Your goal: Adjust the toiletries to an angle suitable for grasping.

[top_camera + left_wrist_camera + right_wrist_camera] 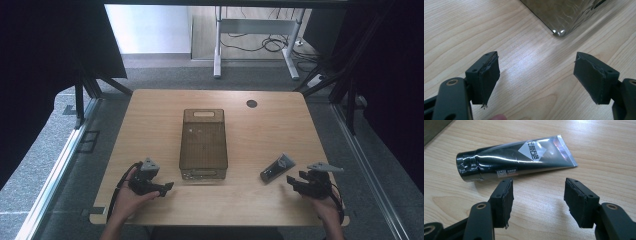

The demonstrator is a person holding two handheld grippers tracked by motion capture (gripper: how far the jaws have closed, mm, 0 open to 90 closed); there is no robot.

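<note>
A black and silver tube (277, 168) lies on the wooden table (260, 130), right of a smoky transparent bin (203, 144). In the right gripper view the tube (516, 157) lies flat just beyond the jaws, cap to the left. My right gripper (297, 181) is open, a short way in front of the tube and not touching it; it appears again (537, 200) with only bare wood between the pads. My left gripper (165, 189) rests near the bin's front left corner, open and holding nothing (536, 80). A corner of the bin (560, 15) lies ahead of it.
A round cable hole (251, 103) sits at the table's far right. Beyond the table stand a desk frame (255, 35) and cables on the floor. Dark curtains hang on both sides.
</note>
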